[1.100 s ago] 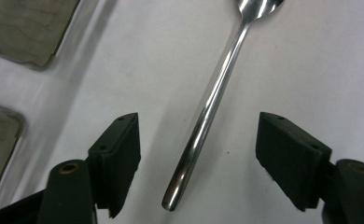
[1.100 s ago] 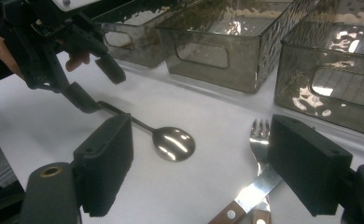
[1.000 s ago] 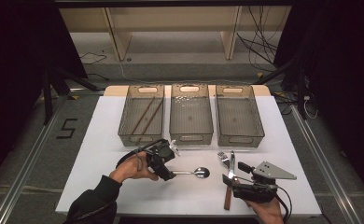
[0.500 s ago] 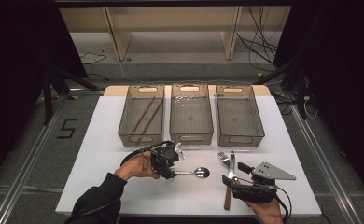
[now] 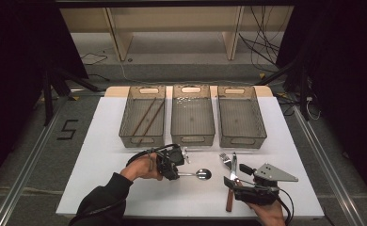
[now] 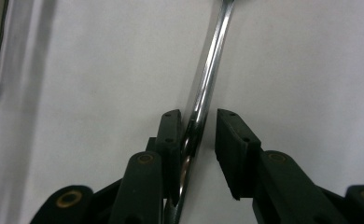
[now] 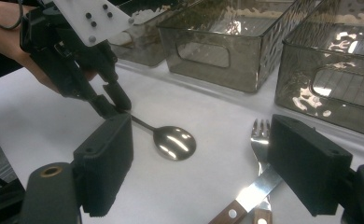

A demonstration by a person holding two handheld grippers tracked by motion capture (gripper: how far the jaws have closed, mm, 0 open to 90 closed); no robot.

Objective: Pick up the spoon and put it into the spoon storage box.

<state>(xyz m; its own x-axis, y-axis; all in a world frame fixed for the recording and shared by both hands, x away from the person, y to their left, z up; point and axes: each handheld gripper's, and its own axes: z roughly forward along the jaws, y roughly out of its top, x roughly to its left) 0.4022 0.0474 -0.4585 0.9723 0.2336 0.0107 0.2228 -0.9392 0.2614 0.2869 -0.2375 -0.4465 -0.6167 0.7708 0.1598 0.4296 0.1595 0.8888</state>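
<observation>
Spoon (image 5: 196, 173) lies on white table (image 5: 101, 188), near front. Your left gripper (image 6: 196, 140) has jaws spread around thin handle, one jaw touching. Metal looks hard, shiny, slippery, light. Pinch handle middle. Right gripper (image 7: 203, 163) wide apart, holding nothing.

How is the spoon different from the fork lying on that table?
The spoon lies crosswise on the white table, bowl toward the right; the fork lies front to back, tines toward the bins. The spoon's handle sits between the jaws of the left hand-held gripper, which has not closed on it; the fork lies untouched just ahead of the open right hand-held gripper. The spoon looks all metal; the fork seems to have a wooden handle. Both are shiny cutlery lying flat.
</observation>
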